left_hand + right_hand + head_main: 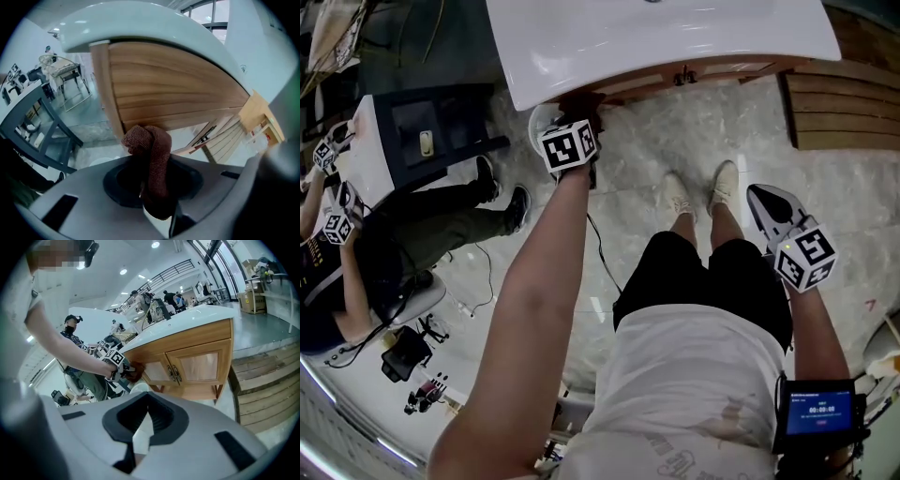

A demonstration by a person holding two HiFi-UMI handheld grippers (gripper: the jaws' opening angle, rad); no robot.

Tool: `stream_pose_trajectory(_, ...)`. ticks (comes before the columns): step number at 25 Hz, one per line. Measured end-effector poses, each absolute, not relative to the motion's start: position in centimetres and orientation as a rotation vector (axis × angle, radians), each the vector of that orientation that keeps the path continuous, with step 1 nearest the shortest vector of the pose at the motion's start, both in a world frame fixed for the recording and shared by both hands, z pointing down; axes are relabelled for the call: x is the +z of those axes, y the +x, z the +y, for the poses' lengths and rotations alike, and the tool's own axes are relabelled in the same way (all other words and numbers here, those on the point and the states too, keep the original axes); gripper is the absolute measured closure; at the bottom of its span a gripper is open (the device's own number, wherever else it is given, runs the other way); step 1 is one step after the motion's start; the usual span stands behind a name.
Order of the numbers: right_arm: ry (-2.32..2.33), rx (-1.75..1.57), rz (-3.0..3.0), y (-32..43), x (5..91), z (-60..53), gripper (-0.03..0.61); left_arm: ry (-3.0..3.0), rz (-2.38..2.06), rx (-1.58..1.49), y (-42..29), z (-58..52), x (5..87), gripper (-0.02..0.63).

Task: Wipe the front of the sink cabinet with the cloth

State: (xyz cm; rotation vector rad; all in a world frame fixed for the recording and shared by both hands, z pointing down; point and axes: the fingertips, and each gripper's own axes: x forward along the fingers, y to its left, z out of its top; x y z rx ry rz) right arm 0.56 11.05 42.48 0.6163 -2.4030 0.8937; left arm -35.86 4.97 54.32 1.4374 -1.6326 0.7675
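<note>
The wooden sink cabinet (694,79) stands under a white sink top (656,37) at the top of the head view. My left gripper (580,114) is at the cabinet's left end, shut on a brown cloth (152,150). The bunched cloth sticks out past the jaws, close to the wood panel (168,89). In the right gripper view the cloth (132,371) touches the cabinet's left front (154,371), beside its two doors (199,365). My right gripper (766,200) hangs back by my right leg, well short of the cabinet. Its jaws look shut with nothing in them (140,434).
A seated person (403,234) with other grippers is at a dark table (441,127) on the left. Wooden steps (844,108) lie right of the cabinet. A white round object (538,127) sits on the floor below my left gripper. My feet (698,192) stand before the cabinet.
</note>
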Motion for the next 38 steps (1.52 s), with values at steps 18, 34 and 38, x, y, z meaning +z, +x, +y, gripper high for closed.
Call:
stream_pose_trajectory(18, 0.732, 0.918, -2.404, 2.9, 43.1, 10.7, 0.565, 1.662, -1.461, 0.675, -22.5, -0.6, 54.0, 0.508)
stream_pose_trajectory(34, 0.6, 0.815, -2.494, 1.7, 45.4, 6.9, 0.565, 1.76, -1.29, 0.586, -13.9, -4.0, 55.9, 0.508)
stream_pose_trajectory(38, 0.578, 0.78, -2.499, 1.5, 45.5, 5.8, 0.565, 1.756, -1.293, 0.587, -13.6, -3.8, 56.4, 0.508)
